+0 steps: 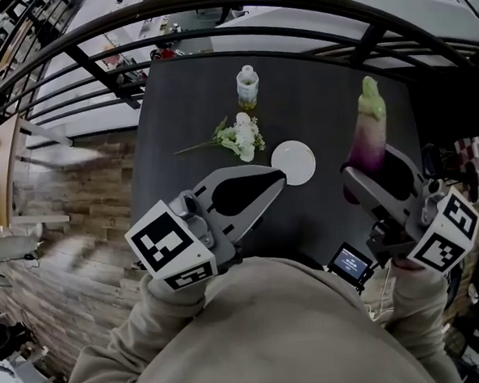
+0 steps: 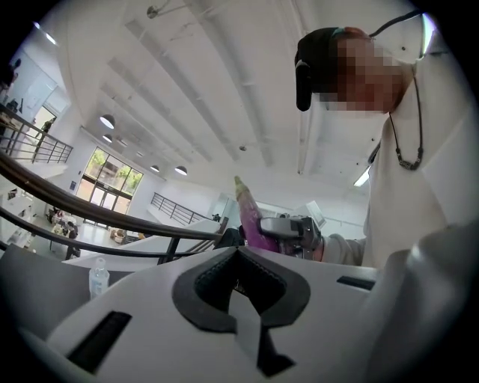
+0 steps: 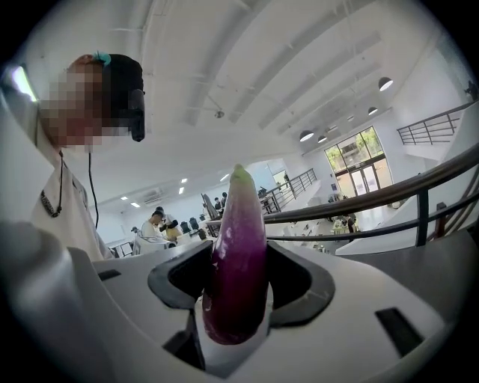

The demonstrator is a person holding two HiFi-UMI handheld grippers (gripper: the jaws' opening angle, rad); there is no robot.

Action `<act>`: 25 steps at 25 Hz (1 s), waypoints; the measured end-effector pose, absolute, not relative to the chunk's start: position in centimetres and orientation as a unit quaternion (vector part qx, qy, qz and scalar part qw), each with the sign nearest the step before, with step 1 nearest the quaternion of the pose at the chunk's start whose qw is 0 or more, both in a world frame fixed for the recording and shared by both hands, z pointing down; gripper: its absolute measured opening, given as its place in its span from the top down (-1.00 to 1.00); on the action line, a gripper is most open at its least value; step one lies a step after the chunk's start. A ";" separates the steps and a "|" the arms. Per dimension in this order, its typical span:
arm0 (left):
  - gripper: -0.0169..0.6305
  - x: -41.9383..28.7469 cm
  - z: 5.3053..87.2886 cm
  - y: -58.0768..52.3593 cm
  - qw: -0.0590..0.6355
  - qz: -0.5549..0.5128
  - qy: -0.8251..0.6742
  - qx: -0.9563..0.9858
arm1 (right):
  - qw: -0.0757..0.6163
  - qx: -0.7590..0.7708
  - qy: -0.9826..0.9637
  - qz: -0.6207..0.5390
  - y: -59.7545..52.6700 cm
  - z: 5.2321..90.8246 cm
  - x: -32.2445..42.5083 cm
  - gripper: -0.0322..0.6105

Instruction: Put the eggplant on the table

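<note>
Meanwhile, right tool (image 1: 373, 170) grips eggplant (image 3: 238, 254); bottle (image 1: 248, 86) stands upright.

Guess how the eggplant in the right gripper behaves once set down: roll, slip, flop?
Probably stiff: the eggplant stands upright from the right gripper without sagging. Its glossy skin looks slippery, so it may slide in the grip. Round and tapered, it would likely roll in a curve if laid on the table.

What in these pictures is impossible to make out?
Whether the eggplant touches the table: head view, the right gripper covers its base.
Label on the bottle: head view, too small to read.
Text on the small screen: head view, too small.
</note>
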State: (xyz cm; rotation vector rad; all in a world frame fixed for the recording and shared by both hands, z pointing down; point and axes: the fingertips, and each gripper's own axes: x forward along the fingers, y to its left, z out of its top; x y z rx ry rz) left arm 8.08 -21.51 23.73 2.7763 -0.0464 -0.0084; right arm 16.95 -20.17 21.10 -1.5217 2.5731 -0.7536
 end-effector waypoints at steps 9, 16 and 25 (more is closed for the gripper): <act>0.93 7.5 24.2 -21.1 0.196 -0.002 -0.043 0.980 | 0.023 -0.464 0.847 -0.259 -21.0 21.9 16.5 0.18; 0.93 7.7 24.7 -20.0 0.203 -0.003 -0.038 0.978 | 0.021 -0.459 0.846 -0.271 -20.8 23.0 17.0 0.18; 0.93 7.2 26.7 -19.9 0.228 0.013 -0.050 0.972 | 0.016 -0.451 0.844 -0.290 -21.5 25.1 17.1 0.18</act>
